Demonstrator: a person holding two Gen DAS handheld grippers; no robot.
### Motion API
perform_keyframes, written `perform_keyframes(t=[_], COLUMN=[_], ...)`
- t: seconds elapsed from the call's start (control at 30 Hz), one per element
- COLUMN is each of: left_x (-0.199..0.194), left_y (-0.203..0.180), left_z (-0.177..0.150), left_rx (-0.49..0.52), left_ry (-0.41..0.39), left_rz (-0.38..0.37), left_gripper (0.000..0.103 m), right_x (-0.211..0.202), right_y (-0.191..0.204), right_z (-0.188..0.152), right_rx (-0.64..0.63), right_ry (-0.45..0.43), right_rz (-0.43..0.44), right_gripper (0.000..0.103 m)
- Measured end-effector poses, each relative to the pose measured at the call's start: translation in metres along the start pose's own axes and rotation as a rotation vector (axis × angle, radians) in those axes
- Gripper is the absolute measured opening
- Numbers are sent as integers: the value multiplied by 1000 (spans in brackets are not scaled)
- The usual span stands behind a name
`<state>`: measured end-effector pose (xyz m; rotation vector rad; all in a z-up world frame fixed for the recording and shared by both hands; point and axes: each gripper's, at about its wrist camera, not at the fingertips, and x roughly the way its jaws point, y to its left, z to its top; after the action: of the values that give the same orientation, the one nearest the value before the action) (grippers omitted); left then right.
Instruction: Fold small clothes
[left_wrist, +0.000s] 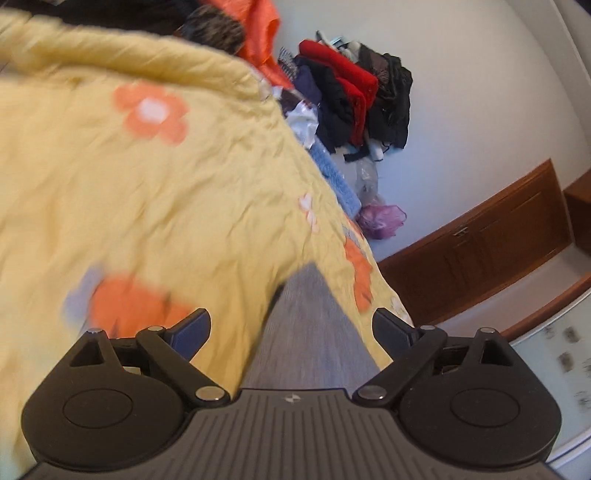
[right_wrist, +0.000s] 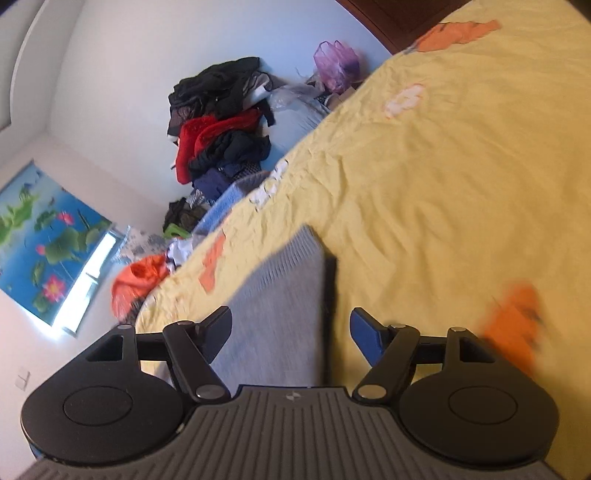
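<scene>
Both the left gripper (left_wrist: 291, 328) and right gripper (right_wrist: 290, 326) hang spread wide, holding nothing, over a grey garment (right_wrist: 280, 295) lying flat near the bed's (right_wrist: 443, 184) edge, its folding seemingly unfinished, while a heap of clothes (right_wrist: 221, 122) waits at the far end.

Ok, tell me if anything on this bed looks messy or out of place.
Yes. Unfolded clothes sit heaped against the wall at the bed's far side, black, red and navy tangled together. The yellow floral sheet is wrinkled. The grey garment lies flat between both open hand-held grippers.
</scene>
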<state>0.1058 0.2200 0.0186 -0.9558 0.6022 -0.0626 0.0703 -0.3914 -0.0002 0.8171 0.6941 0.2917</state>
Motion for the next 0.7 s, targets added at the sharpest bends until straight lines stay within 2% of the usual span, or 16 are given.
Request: perform_keyframes(t=[0.17,0.3,0.37,0.47,0.53,0.7], left_x=[-41,-49,-50,-41,-30,-15], left_y=[23,26,20,14,13,11], left_z=[-52,-80,-86,-84,-81,-75], left_rx=[-50,-29,7,4,-12,-40], left_ry=[58,76,78,101,118,80], left_rz=[-60,-57,-52,-97,-76,-55], left_gripper=[95,95,95,95,95,95], right_x=[-52,-71,-70,-59,-50,-24], right_y=[-10,-5,3,15,22,31], right_z=[-58,-86,-95,-100,-101,-91], right_rx=[-1,27,33,21,9,25], right_ry=[3,3,14,45,48,8], right_rz=[-20,4,23,23,30,18], right_gripper=[75,76,77,79,80,80])
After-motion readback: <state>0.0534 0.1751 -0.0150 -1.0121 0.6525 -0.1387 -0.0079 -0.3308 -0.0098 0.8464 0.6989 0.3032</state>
